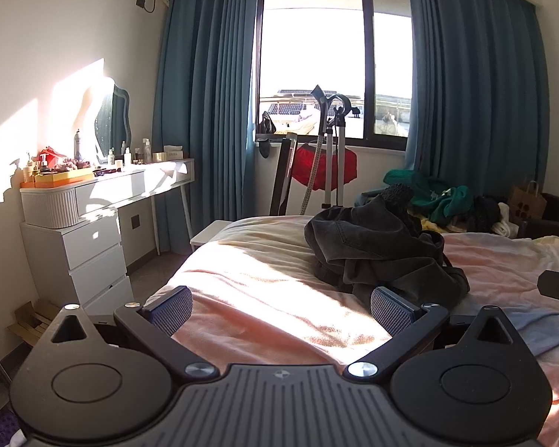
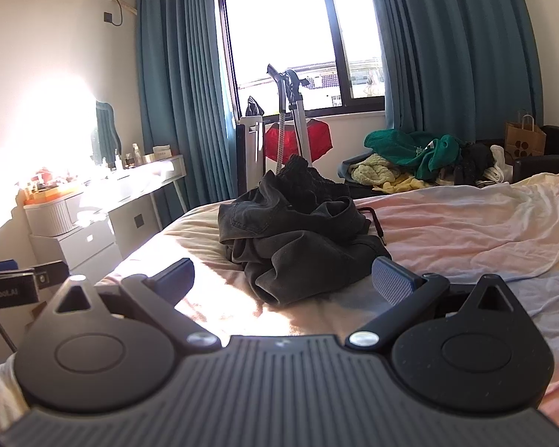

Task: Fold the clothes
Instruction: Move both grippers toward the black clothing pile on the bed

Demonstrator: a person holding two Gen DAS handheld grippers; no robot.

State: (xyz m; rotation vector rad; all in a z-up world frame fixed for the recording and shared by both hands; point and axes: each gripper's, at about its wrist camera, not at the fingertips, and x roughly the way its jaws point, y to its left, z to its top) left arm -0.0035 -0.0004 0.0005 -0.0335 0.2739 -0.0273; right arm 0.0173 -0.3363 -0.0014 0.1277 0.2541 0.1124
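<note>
A crumpled heap of dark grey clothes [image 1: 380, 249] lies on the pink and cream bed [image 1: 261, 279]; it also shows in the right wrist view [image 2: 298, 231]. My left gripper [image 1: 281, 311] is open and empty, low over the sheet, with the heap just beyond its right finger. My right gripper [image 2: 283, 283] is open and empty, with the near edge of the heap between its fingers. The left gripper's body shows at the left edge of the right wrist view [image 2: 15, 287].
A white dressing table [image 1: 104, 193] with bottles and a mirror stands left of the bed. A garment steamer [image 1: 331, 149] and red cloth stand by the window. A pile of green and yellow clothes [image 2: 413, 160] and a paper bag [image 2: 523, 141] sit beyond the bed at right.
</note>
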